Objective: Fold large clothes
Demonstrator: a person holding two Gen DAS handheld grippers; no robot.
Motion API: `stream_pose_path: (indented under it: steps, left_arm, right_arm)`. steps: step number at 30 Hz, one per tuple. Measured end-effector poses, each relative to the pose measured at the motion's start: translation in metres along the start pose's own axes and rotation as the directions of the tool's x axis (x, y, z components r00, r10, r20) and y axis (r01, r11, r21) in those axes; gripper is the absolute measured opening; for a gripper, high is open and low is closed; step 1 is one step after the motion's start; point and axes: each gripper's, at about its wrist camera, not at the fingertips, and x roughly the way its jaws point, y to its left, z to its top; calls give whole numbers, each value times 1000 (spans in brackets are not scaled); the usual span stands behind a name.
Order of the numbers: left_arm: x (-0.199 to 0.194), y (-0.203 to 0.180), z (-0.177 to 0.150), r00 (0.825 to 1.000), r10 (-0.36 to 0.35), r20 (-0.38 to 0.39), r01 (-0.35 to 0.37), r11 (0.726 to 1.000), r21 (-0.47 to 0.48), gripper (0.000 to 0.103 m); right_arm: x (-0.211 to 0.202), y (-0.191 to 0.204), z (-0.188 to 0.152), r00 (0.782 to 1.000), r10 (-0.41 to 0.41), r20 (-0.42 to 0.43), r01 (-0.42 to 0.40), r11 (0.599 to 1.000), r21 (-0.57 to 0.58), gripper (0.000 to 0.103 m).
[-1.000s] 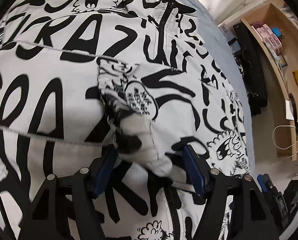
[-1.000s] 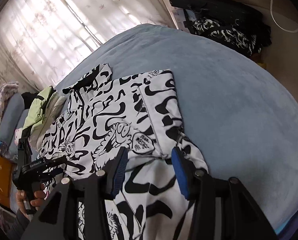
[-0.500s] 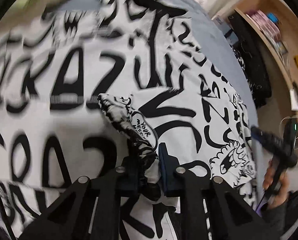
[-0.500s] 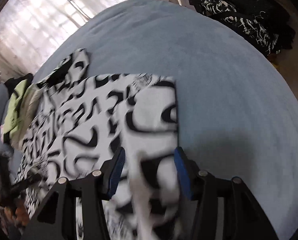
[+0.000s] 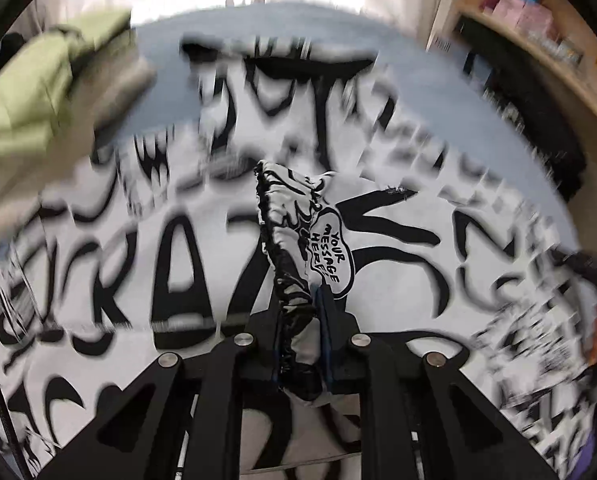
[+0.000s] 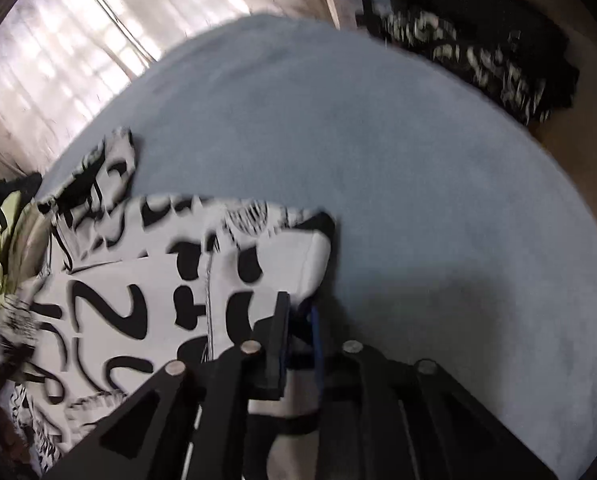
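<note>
Left claw (image 5: 300, 320) pinching the printed garment's (image 5: 178, 248) bunched cuff; right claw (image 6: 298, 332), jaws just closing, pinching its edge. Bare bed (image 6: 418, 160) lying open rightward.

The black-and-white printed garment (image 5: 186, 240) is soft matt cloth, lying on the bed (image 6: 418, 160) with its smooth, velvety blue-grey cover. Beside the bed, the shelf (image 5: 546, 60) looks like pale matt wood.

**Readable lettering on the garment**

On the black-and-white printed garment (image 5: 378, 288), a speech-bubble patch (image 5: 332, 254) reads "YOUR MESSAGE HERE", just past the pinched fold. Large blurred letters at about nine o'clock of the patch look like "RAZ". Nothing legible in the right wrist view.
</note>
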Motion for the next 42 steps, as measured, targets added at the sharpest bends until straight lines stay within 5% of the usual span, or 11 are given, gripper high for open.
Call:
stream_pose_path:
  steps: [4, 8, 12, 15, 17, 18, 23, 28, 33, 37, 42]
  left_arm:
    - [7, 16, -7, 997, -50, -57, 45, 995, -88, 27]
    - [4, 24, -8, 996, -38, -77, 30, 993, -110, 53]
    - [-1, 28, -19, 996, -58, -74, 51, 994, -100, 51]
    - [-7, 25, -27, 994, -94, -57, 89, 992, -87, 22]
    - [-18, 17, -31, 999, -52, -15, 51, 998, -46, 20]
    - [-23, 15, -35, 999, -39, 11, 40, 999, -21, 19]
    - [-13, 26, -51, 995, -70, -69, 66, 996, -63, 23]
    - [-53, 44, -46, 999, -31, 24, 34, 992, -121, 35]
    - [-91, 17, -48, 986, -5, 169, 3, 1000, 10, 35]
    - [-83, -18, -54, 991, -78, 110, 78, 997, 4, 35]
    - [-45, -46, -70, 996, -87, 15, 87, 995, -44, 35]
  right_arm:
    - [-31, 4, -16, 999, 48, -4, -49, 998, -43, 45]
    - [-65, 7, -51, 997, 66, -38, -70, 990, -121, 56]
    - [-71, 0, -94, 989, 76, -123, -92, 987, -129, 56]
    - [-69, 4, -115, 987, 59, -149, -84, 983, -166, 56]
    - [-76, 9, -121, 994, 26, -106, -48, 977, -210, 38]
    - [-80, 10, -123, 997, 7, -77, -25, 974, -226, 29]
    - [-65, -2, -125, 993, -44, -109, 25, 985, -173, 32]
    - [-105, 19, -118, 995, -102, 7, 102, 973, -205, 35]
    - [-125, 67, -122, 999, 4, 50, 10, 964, -266, 35]
    - [-107, 118, -127, 991, 134, 17, -124, 952, -279, 35]
    - [-62, 161, -137, 983, 180, -40, -184, 947, -264, 35]
